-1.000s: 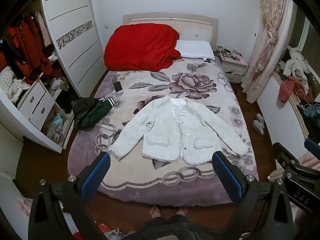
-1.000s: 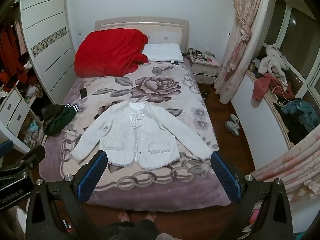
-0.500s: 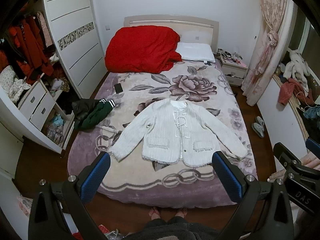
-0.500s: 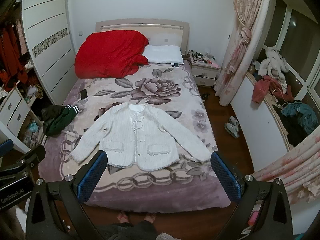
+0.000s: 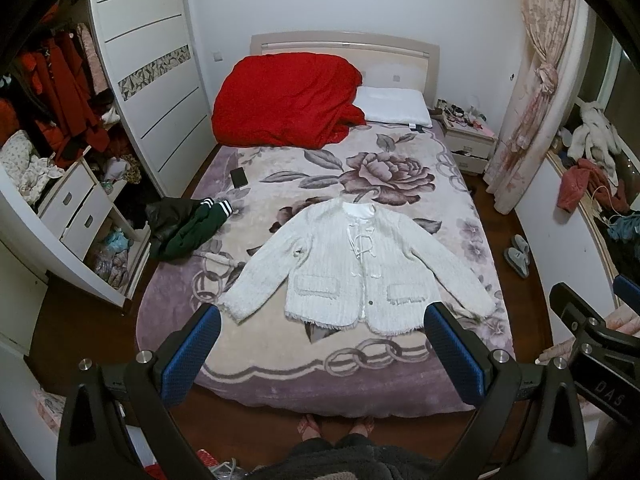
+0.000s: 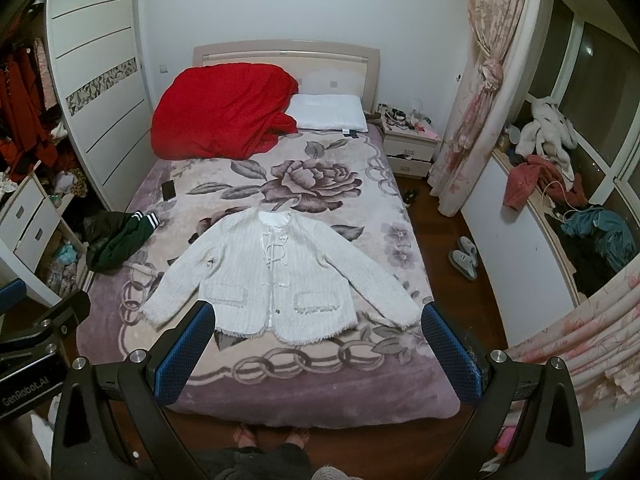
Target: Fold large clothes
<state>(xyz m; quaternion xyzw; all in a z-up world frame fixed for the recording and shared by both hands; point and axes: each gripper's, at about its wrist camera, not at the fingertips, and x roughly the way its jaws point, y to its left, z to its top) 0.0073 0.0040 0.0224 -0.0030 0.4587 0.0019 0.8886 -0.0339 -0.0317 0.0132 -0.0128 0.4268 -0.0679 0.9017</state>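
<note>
A white tweed jacket (image 5: 352, 268) (image 6: 272, 276) lies flat and face up on the flowered bed blanket (image 5: 280, 356) (image 6: 304, 380), sleeves spread to both sides, hem toward me. My left gripper (image 5: 320, 352) is held high above the foot of the bed, open, with nothing between its blue pads. My right gripper (image 6: 316, 348) hangs at the same height, open and empty too. Both are well short of the jacket. The right gripper's body shows at the left wrist view's right edge.
A dark green and black garment (image 5: 184, 228) lies at the bed's left edge, a phone (image 5: 239, 178) beyond it. A red quilt (image 5: 284, 100) and white pillow (image 5: 394, 106) fill the head. Wardrobe and drawers (image 5: 76, 208) stand left, slippers (image 6: 464, 258) and a cluttered ledge right. A person's feet (image 5: 336, 426) are at the bed's foot.
Both views have tilted slightly, so the bed and jacket sit a little lower in frame. The jacket has not moved and both grippers stay open.
</note>
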